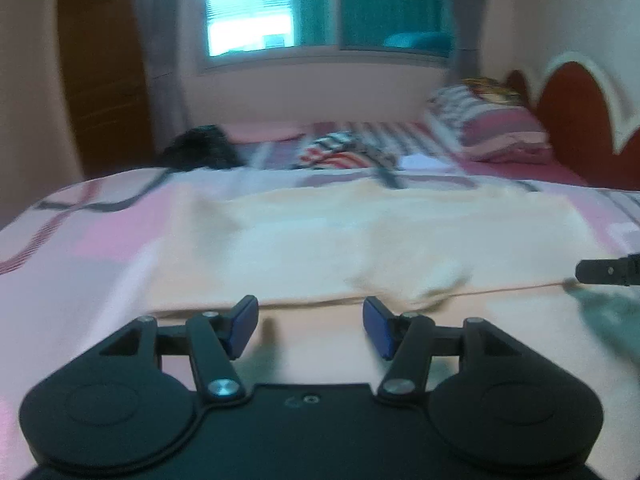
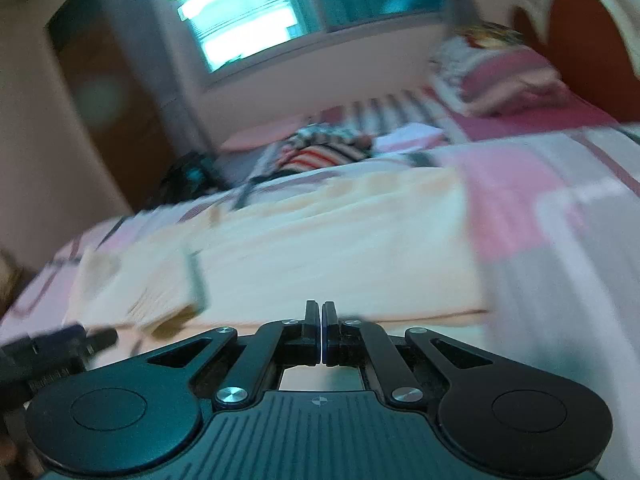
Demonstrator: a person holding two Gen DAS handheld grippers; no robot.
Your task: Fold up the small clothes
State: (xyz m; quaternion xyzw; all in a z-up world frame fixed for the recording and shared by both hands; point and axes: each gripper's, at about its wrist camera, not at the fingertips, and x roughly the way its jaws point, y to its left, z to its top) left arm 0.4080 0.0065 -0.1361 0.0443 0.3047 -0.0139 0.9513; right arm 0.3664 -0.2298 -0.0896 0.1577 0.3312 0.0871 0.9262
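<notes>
1. A bed (image 1: 100,236) with a pink checked cover stands under a window (image 1: 248,8); a pillow (image 1: 500,132) lies at its head.
2. The left gripper (image 1: 310,326) sits low and level, jaws wide apart and empty, at the near edge of the cream garment (image 1: 340,240).
3. The right gripper (image 2: 322,330) tilts, jaws pressed together; whether cloth is pinched cannot be told.
4. Striped clothes (image 1: 344,152) lie heaped farther back.

Garment (image 1: 360,240) lies flat on bed (image 1: 100,240), spread left to right, near edge just ahead of left gripper (image 1: 310,326). Left gripper fingers apart, nothing between them. Right gripper (image 2: 322,330) fingers pressed together, at garment's near edge; whether cloth sits between them, cannot tell. Right gripper tip enters left wrist view from right, beside garment's near right edge. Behind garment: clothes heap (image 1: 348,152) mid-bed, dark bundle (image 1: 200,148) left of it. Pillows (image 1: 492,128) at far right against headboard (image 1: 576,112). Window (image 1: 320,8) on wall behind bed.
</notes>
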